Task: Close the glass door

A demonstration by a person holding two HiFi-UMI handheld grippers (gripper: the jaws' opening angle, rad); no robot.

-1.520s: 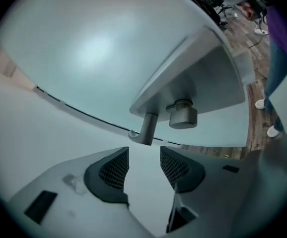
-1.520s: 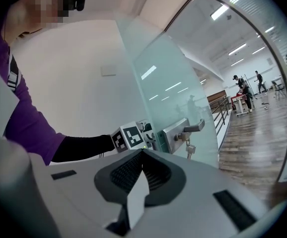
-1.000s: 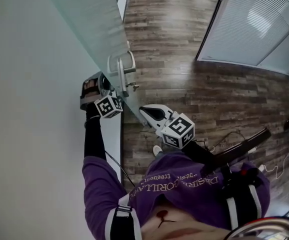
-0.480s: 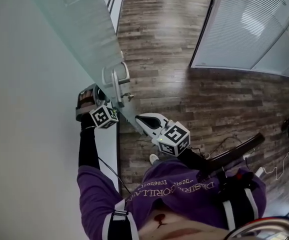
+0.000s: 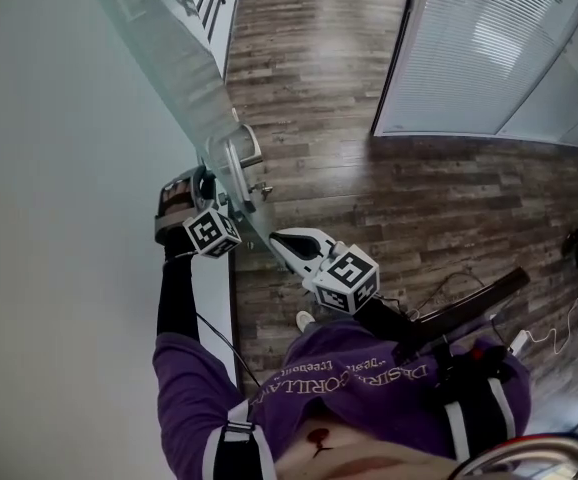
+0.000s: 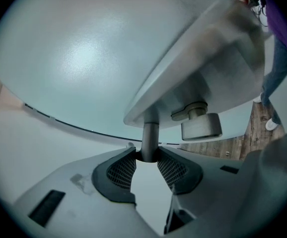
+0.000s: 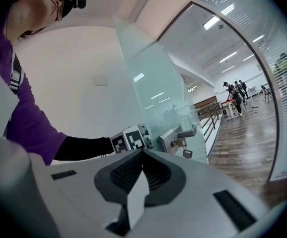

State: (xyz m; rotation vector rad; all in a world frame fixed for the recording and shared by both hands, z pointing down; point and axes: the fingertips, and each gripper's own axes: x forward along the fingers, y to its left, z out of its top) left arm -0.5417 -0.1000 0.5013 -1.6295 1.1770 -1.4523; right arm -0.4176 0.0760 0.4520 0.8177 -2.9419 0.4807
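The left tongs (image 6: pixel 146 158) have just been closing and now pinch the handle post (image 6: pixel 150 135) of the glass door (image 5: pixel 179 63); the right tongs (image 7: pixel 142 155), pressed together and empty, hover near the door's edge

Glass door (image 5: pixel 174 63) pale frosted green, its handle (image 6: pixel 150 133) dull silver, my left gripper (image 6: pixel 146 158) light grey, pads (image 6: pixel 121 170) black mesh, cube (image 5: pixel 212 232) in black-and-white squares, my sweater (image 5: pixel 369 378) purple, undersleeve (image 5: pixel 177 298) black, floor (image 5: pixel 369 198) brown streaked planks.
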